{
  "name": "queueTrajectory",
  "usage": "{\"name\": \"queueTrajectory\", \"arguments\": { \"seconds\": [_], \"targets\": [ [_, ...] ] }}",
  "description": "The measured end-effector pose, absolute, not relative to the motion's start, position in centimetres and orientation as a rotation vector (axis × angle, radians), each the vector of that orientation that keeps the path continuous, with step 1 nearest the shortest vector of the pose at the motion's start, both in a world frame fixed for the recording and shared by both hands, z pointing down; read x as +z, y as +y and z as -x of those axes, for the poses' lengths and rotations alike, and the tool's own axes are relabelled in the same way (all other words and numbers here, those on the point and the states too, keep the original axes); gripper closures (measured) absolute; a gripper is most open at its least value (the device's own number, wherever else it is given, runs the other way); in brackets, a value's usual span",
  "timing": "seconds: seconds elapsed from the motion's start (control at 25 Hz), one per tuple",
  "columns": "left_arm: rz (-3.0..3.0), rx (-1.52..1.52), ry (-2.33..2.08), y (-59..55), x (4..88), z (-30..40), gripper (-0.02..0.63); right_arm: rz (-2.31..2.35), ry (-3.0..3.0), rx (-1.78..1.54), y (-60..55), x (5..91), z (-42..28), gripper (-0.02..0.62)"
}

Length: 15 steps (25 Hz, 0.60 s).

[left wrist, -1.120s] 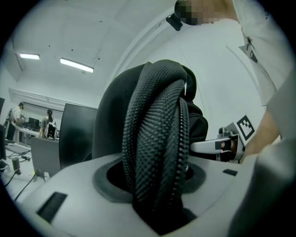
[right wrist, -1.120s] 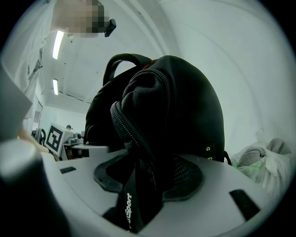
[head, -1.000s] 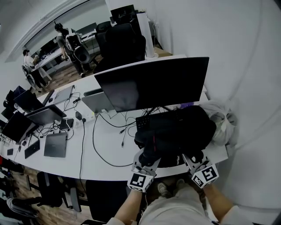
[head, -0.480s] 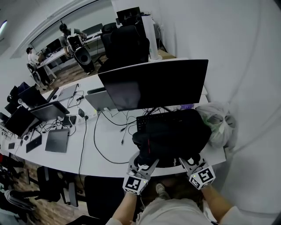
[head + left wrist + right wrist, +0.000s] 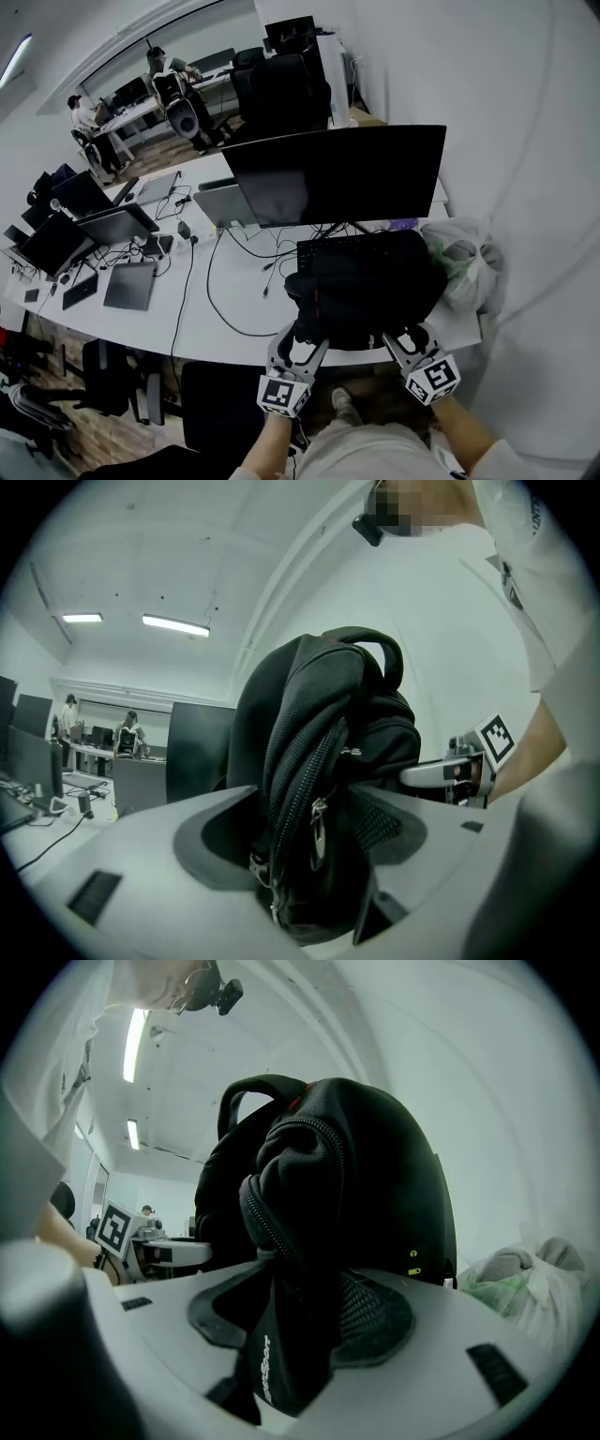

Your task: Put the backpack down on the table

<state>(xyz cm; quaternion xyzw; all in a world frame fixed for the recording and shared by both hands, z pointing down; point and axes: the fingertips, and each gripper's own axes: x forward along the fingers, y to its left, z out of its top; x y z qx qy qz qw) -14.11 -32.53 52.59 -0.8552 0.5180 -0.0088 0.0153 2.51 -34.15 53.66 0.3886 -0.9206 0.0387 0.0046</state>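
Though the backpack point(image 5: 370, 286) rests at the near right edge of the table point(image 5: 216, 319), the left gripper point(image 5: 302, 339) and right gripper point(image 5: 405, 335) have just been spreading their jaws, its fabric loose between them; a snag on pulling back could drag it off

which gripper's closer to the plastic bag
Right. Right gripper is at the backpack corner by the plastic bag, left gripper across the backpack. Both have just been opening, its fabric between jaws.

White walls point(image 5: 487, 94), wood floor point(image 5: 103, 448), ceiling strip lights point(image 5: 176, 625).
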Motion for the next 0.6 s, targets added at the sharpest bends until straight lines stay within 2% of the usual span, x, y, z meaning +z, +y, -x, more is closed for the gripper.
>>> {"name": "queueTrajectory", "arguments": {
  "seconds": [0.2, 0.6],
  "targets": [
    [2.621, -0.011, 1.67, -31.0, 52.2, 14.1, 0.324, -1.261, -2.907, 0.143, -32.6, 53.6, -4.4, 0.403],
    [2.515, 0.104, 1.816, -25.2, 51.1, 14.0, 0.325, -1.426, -2.874, 0.139, -26.9, 52.0, -12.3, 0.405]
  ]
}}
